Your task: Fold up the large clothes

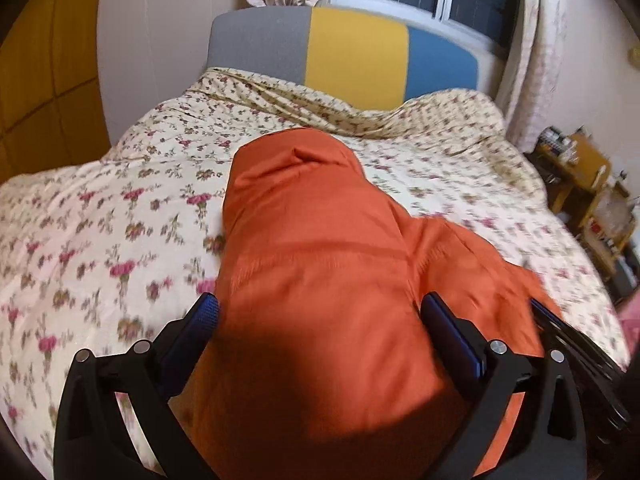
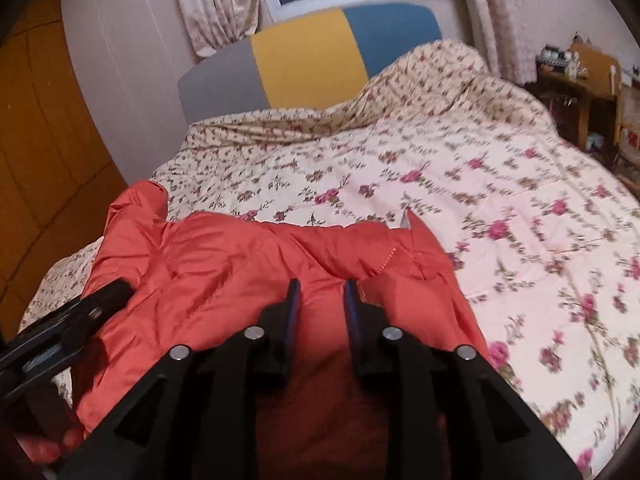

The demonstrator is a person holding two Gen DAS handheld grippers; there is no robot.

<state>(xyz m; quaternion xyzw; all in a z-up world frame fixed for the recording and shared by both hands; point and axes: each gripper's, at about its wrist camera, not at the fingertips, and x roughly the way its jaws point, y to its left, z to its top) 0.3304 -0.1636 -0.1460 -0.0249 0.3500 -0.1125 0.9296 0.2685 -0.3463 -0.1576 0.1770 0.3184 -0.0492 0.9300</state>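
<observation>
Left tool [image 1: 320, 320] spread wide; right tool [image 2: 320, 292] narrowly parted; orange jacket [image 1: 304, 240] blurred.

Bed [image 1: 100, 216] spread with a cream floral quilt [image 2: 460, 184], rumpled near the headboard; orange padded garment [image 1: 320, 248] lies directly on it.

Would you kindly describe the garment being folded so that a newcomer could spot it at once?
Find the bed with the grey, yellow and blue headboard, covered by a floral quilt. On the quilt's near side lies the orange padded jacket. It is the only plain, bright, shiny fabric on the flowered bedding.
</observation>
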